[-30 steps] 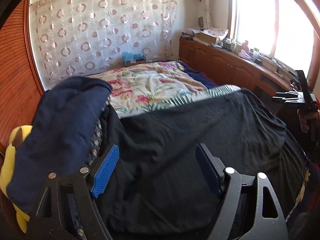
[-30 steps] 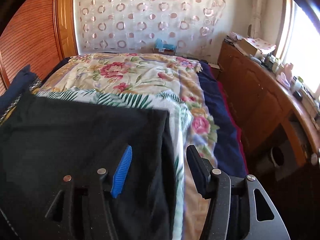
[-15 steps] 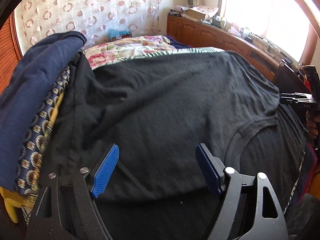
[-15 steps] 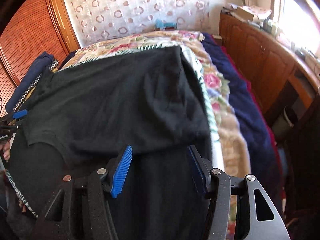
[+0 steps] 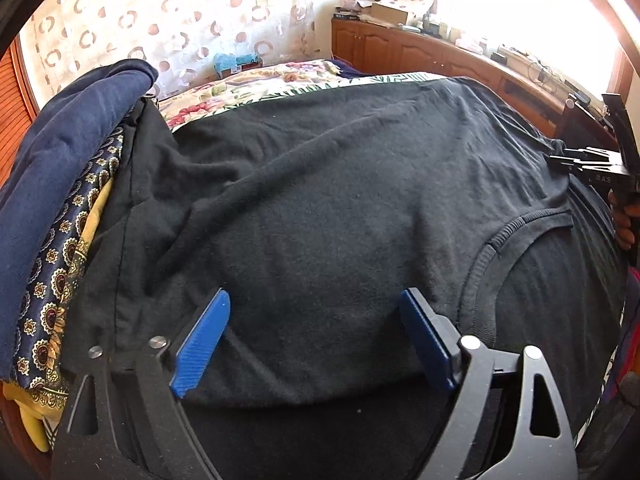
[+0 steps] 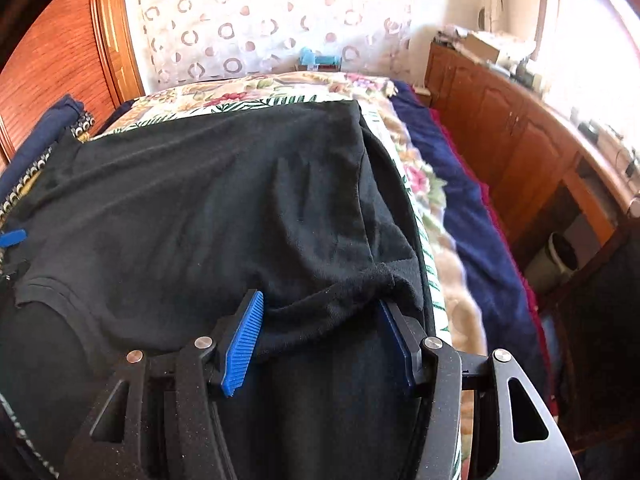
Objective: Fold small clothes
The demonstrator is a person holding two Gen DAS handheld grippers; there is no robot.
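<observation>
A black T-shirt lies spread across the bed, its ribbed neckline toward the near right. My left gripper hovers just over the shirt's near edge. Its jaws are opening, and flat cloth lies under them with nothing pinched. In the right wrist view the shirt has a bunched fold at its near right corner. This fold sits between the blue pads of my right gripper, whose jaws stand apart. The right gripper, held by a hand, also shows at the right edge of the left wrist view.
A pile of clothes lies left of the shirt: a navy garment over a patterned cloth and something yellow. A floral bedspread lies beyond. A navy blanket runs along the bed's right side, beside wooden cabinets.
Both grippers have come down and nearer to the shirt, so the neckline has come into view. A fold of cloth now sits between the right fingers. The left jaws stand slightly wider.
</observation>
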